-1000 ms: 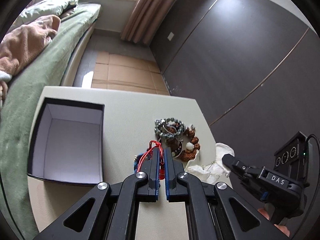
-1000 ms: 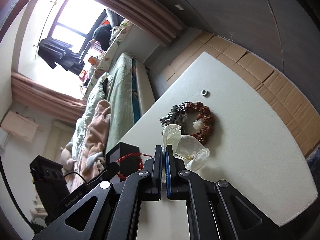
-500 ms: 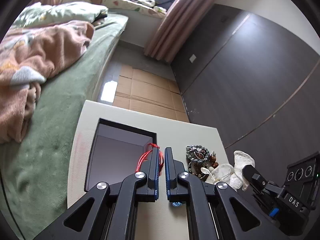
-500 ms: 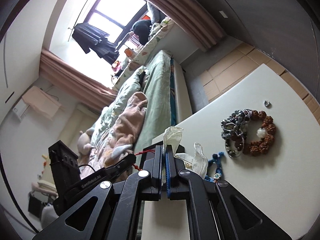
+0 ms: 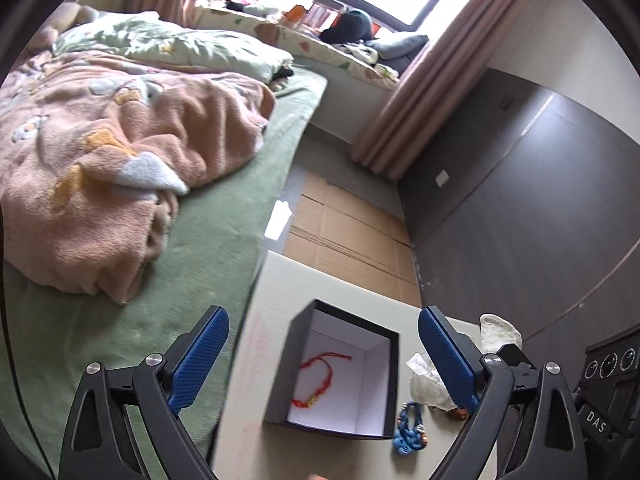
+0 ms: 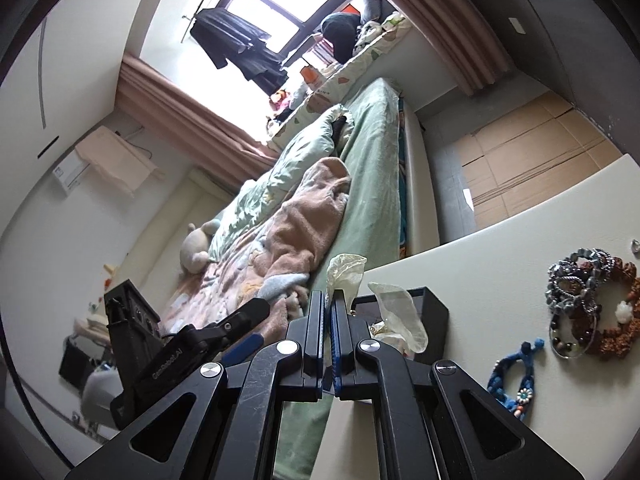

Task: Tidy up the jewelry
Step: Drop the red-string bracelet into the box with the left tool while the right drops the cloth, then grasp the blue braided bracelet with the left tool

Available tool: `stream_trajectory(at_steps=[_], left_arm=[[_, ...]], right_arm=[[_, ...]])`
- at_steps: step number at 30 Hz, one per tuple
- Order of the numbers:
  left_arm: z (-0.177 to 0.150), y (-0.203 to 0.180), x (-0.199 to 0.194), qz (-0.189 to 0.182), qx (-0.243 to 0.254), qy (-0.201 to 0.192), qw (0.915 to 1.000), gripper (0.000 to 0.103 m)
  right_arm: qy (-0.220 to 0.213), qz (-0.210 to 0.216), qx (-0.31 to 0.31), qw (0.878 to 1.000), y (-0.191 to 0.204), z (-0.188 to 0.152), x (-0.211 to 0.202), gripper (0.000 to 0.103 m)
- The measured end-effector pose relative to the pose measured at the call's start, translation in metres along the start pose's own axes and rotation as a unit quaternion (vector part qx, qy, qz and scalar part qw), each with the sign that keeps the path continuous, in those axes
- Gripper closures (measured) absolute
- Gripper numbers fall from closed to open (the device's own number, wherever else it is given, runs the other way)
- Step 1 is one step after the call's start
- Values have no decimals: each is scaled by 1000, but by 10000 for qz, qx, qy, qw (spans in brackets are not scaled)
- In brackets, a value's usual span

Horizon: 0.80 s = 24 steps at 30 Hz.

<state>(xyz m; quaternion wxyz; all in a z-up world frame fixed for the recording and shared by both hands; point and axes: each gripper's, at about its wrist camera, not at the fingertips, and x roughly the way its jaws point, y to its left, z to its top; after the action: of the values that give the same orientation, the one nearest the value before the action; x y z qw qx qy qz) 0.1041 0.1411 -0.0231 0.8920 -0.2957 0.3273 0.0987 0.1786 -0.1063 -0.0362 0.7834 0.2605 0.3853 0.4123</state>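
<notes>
My left gripper (image 5: 323, 322) is open and empty, held above the black box (image 5: 382, 390) with a white inside. A red cord bracelet (image 5: 320, 376) lies on the box floor. My right gripper (image 6: 329, 300) is shut on a clear plastic pouch (image 6: 346, 272) holding a thin gold chain, just above the box's rim (image 6: 434, 312). The pouch also shows in the left wrist view (image 5: 426, 382). A blue knotted bracelet (image 5: 408, 430) lies on the table beside the box; it also shows in the right wrist view (image 6: 514, 376).
Dark bead and brown seed bracelets (image 6: 588, 300) lie piled on the cream table (image 6: 500, 260), with a small ring (image 6: 635, 245) beyond them. A bed with green sheet and pink blanket (image 5: 120, 152) runs along the table's left edge. A dark wall (image 5: 540, 200) stands to the right.
My left gripper has opened and dropped the red cord bracelet into the box. My right gripper has carried the pouch from the table toward the box.
</notes>
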Motion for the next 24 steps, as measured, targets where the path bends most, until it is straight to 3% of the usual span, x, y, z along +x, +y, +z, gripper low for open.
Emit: stream_trajectory(at_steps=[5,6,7,8,9,17,24], left_arm=[[5,9,-5,-90,-61,-180,9998,7],[5,10,-5,-57,-74,-230,9997,7],[4,9,-5,-41,-85,-241,9997,7],[4,8,-4,-55,-73,-232,9997,7],[3,6,-3,-85,-45,-210,9997,7],[-6,-17,0,-165,322,-127,9993,7],[-27,-50,13,-553,741,361,9951,7]], right_arm=[[358,88,-200,9991,11,-3,24,95],[493,119,-250,9984,12,-3,28,78],[662,87,-225,9975,12,-5,31,44],[675,15,-196,9975,10,-6,31,29],[629,-61,-181,9978,8,-6,28,7],[135,-626,305,9975,-27,8,-26,0],[-4,-1086,492,9929,-50,13,-66,0]])
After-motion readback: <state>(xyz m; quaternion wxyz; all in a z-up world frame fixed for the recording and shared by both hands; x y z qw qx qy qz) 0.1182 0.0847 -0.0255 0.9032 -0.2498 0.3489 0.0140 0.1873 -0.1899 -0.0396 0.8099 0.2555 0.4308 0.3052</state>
